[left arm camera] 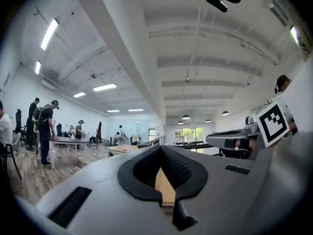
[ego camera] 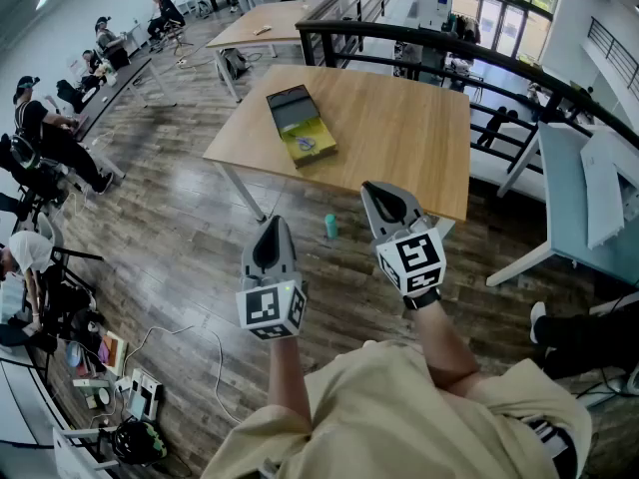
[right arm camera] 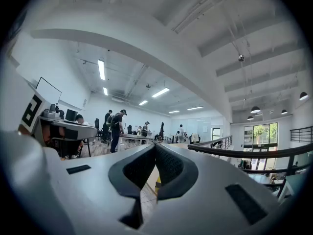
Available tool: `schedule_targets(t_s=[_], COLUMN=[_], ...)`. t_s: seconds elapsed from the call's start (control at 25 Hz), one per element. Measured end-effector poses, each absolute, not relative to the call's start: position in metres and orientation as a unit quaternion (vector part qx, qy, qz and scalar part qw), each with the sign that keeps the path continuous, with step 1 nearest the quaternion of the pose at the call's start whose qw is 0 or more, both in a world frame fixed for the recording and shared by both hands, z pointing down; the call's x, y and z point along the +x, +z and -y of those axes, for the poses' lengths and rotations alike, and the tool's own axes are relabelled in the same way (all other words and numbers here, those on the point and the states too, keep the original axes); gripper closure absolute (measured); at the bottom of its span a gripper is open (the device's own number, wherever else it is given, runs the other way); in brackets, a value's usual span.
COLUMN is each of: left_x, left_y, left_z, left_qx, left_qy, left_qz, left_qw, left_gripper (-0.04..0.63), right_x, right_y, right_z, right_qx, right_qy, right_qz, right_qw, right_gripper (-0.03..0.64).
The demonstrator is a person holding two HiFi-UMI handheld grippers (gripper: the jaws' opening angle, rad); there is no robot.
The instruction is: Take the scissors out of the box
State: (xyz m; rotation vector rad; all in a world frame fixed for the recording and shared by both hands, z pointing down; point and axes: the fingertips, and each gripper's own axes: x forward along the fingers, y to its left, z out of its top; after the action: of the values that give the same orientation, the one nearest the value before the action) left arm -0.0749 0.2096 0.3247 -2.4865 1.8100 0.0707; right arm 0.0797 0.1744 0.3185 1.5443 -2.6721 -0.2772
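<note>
Left tool point(ego camera: 272, 224) and right tool point(ego camera: 370, 190) are both clamped shut on nothing, and the box point(ego camera: 290, 106) sits well ahead on the tabletop point(ego camera: 399, 138), long side pointing away, scissors point(ego camera: 306, 145) apparently at its near end, slightly closer to the left one.

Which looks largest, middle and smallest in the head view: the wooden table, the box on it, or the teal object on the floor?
1. wooden table
2. box
3. teal object
The differences are plain, so nearness to the camera leaves no doubt about this order.
</note>
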Motion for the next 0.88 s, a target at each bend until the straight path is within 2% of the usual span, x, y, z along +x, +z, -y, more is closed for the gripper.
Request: schedule_targets(t_s=[0.44, 0.88], left_x=[-0.064, -0.04], left_y=[0.321, 0.322], left_z=[-0.206, -0.194], left_qx=[-0.815, -0.804], left_qy=[0.032, 0.01], left_qz=[-0.578, -0.592], left_qw=[0.032, 0.044], left_gripper=[0.584, 0.584], right_x=[0.09, 0.103], right_y=[0.319, 0.322], right_z=[-0.174, -0.175], right_qx=[0.502, 0.488], right_qy=[-0.052, -0.046], right_qz=[0.863, 0.871], right_qw=[-0.02, -0.016], right_gripper=[0.604, 0.603])
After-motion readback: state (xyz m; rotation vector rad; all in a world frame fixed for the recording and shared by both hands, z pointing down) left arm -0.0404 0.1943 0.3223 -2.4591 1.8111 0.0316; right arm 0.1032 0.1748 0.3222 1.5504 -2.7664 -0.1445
